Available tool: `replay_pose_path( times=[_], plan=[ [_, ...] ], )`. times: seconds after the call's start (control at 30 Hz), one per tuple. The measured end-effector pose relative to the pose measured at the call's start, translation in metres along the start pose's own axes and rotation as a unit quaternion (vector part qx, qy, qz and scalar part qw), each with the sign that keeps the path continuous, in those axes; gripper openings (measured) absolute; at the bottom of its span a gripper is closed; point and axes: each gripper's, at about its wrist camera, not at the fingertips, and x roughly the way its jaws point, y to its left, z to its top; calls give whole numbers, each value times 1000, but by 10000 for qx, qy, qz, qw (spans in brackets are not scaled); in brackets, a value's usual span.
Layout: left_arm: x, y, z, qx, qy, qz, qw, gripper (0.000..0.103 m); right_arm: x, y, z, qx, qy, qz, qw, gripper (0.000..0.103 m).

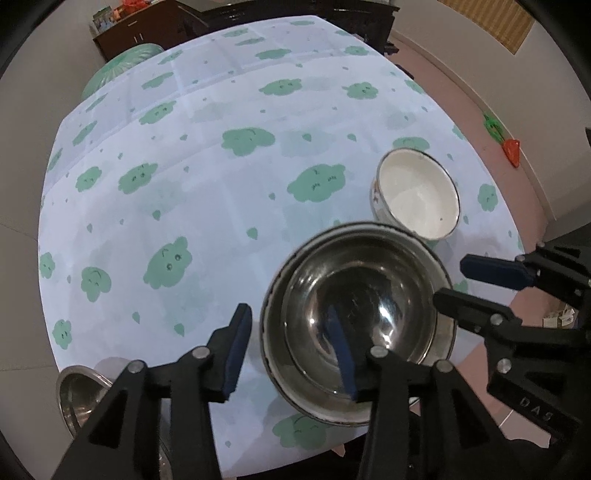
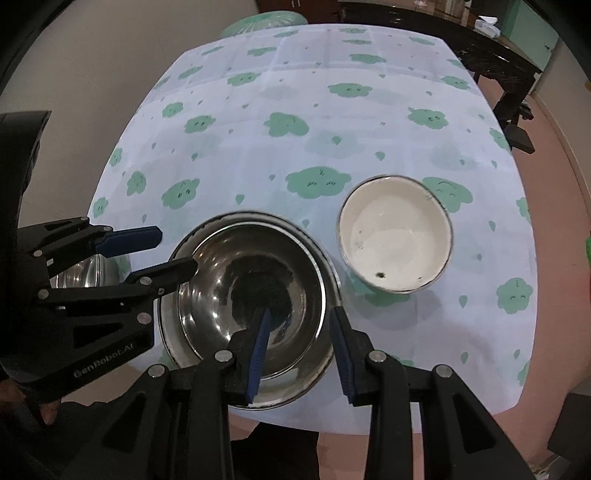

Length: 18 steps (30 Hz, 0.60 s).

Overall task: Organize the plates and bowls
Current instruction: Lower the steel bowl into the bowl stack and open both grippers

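Shiny round nested steel bowls (image 2: 251,291)

Looks like a room in a home: table (image 2: 369,92) with a cloud-print cloth, dark wooden cabinet (image 1: 136,33), dark wooden bench (image 2: 480,48), pink floor (image 1: 461,85), toys (image 1: 511,149) lying there.

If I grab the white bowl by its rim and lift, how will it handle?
The white bowl looks like enamelled metal, with a dark rim and small chips inside, so it is probably stiff and fairly light. Its glossy surface may slip between the pads, so grip well over the rim. It seems to narrow toward its base, so a sideways push might tip it rather than slide it on the tablecloth.
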Motion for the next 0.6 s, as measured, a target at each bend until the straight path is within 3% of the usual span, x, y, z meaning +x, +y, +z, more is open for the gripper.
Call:
replay_pose_path(
  times=[0.6],
  plan=[
    [-3,-21,42,292,-210,35,9993,47,-10,-39,1,512,-251,-142,9983,36]
  ],
)
